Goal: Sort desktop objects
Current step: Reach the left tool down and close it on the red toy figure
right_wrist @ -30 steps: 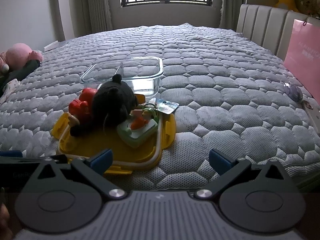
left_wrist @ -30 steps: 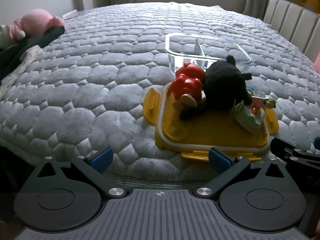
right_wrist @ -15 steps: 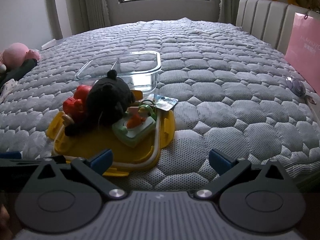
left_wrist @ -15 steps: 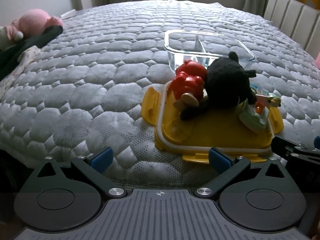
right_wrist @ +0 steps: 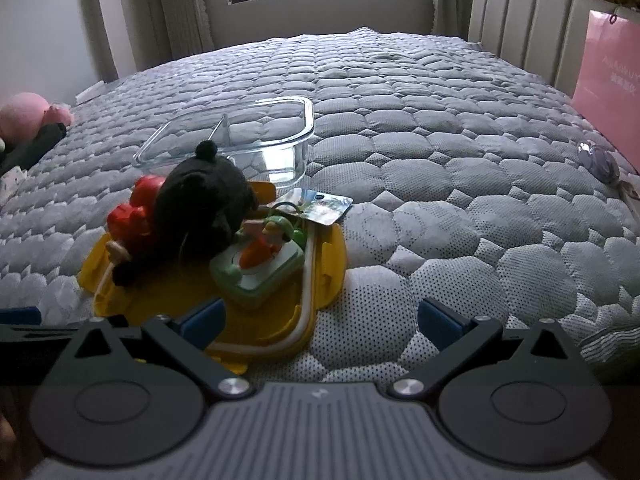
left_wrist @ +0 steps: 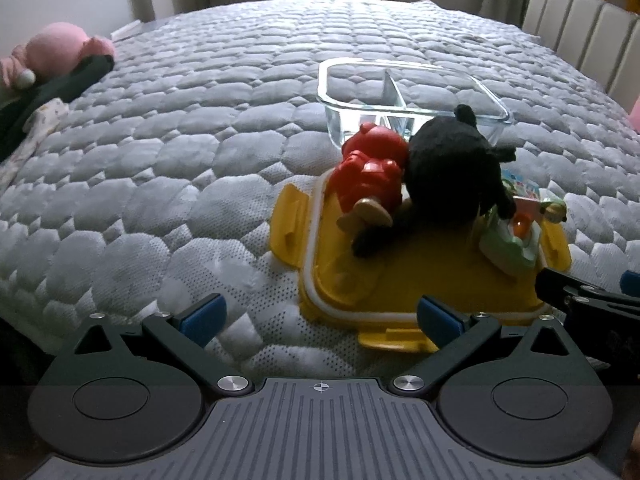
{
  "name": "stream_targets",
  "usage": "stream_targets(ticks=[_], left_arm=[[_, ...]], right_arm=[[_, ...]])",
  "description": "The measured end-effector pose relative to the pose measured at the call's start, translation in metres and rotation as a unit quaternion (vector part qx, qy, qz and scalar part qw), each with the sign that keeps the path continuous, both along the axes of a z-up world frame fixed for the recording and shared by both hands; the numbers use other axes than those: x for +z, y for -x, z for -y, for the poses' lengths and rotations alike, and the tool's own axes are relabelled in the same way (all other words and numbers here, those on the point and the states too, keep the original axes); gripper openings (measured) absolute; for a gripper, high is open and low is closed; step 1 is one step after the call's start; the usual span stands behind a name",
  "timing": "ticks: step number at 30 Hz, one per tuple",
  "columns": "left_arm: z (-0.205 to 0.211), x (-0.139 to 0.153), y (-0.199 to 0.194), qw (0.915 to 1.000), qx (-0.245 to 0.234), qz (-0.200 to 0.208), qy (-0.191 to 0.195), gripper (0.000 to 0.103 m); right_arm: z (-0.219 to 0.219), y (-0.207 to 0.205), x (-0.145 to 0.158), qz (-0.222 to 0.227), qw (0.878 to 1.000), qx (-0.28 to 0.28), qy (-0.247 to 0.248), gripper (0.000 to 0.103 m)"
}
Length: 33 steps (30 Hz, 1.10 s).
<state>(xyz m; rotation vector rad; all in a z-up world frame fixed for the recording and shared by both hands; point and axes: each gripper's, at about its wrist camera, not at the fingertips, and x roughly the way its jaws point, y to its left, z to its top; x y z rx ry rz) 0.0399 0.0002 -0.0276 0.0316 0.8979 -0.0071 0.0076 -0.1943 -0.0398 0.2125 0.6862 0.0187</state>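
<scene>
Three toys sit crowded on an upturned yellow lid (left_wrist: 400, 280) that lies on the quilted grey bed (left_wrist: 180, 152). A black plush (left_wrist: 448, 172) takes the middle of the lid. A red figure (left_wrist: 372, 168) lies against it at its 9 o'clock in the left wrist view, and a green toy with an orange piece (right_wrist: 260, 264) lies touching the plush at its 4 o'clock in the right wrist view. A printed tag (right_wrist: 324, 206) pokes out past the lid's far right edge. Just beyond the lid, at its 12 o'clock, stands a clear glass container (left_wrist: 408, 96) with a divider splitting it into two compartments.

The left gripper (left_wrist: 320, 318) hovers at the lid's near left corner, its blue-tipped fingers spread wide with nothing between them. The right gripper (right_wrist: 320, 316) is likewise spread wide and holds nothing; its left fingertip overlaps the lid's near edge in the picture.

Farther out, a pink plush (left_wrist: 60, 52) rests on dark cloth at 10 o'clock, and a pink bag (right_wrist: 612, 80) stands at 2 o'clock by the padded headboard (right_wrist: 520, 20).
</scene>
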Motion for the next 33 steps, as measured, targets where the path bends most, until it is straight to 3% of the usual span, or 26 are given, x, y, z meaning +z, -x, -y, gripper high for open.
stream_targets(ticks=[5,8,12,17,21,27,33], left_arm=[[-0.001,0.002,-0.01,0.9999,-0.003,-0.003,0.01,0.103],[-0.003,0.001,-0.018,0.9996,-0.007,-0.014,0.025,0.103],[-0.004,-0.003,-0.029,0.9993,-0.006,-0.023,0.03,0.103],[-0.008,-0.003,-0.046,0.9987,-0.011,-0.022,0.045,0.103],[-0.011,-0.002,-0.061,0.9976,-0.017,-0.017,0.066,0.103],[-0.004,0.003,-0.073,0.9985,-0.026,-0.003,0.049,0.103],[-0.007,0.003,-0.074,0.998,-0.026,-0.002,0.058,0.103]], right_arm=[[0.005,-0.004,-0.001,0.014,1.0,0.0,-0.021,0.103],[0.012,-0.012,0.001,0.025,0.998,0.014,-0.06,0.103],[0.007,-0.027,0.005,0.021,0.998,0.048,-0.042,0.103],[0.004,-0.038,0.005,0.024,0.999,0.031,-0.006,0.103],[0.009,-0.038,0.003,0.026,0.999,0.033,-0.03,0.103],[0.017,-0.039,-0.001,0.029,0.997,0.036,-0.066,0.103],[0.025,-0.04,-0.005,0.033,0.993,0.039,-0.103,0.103]])
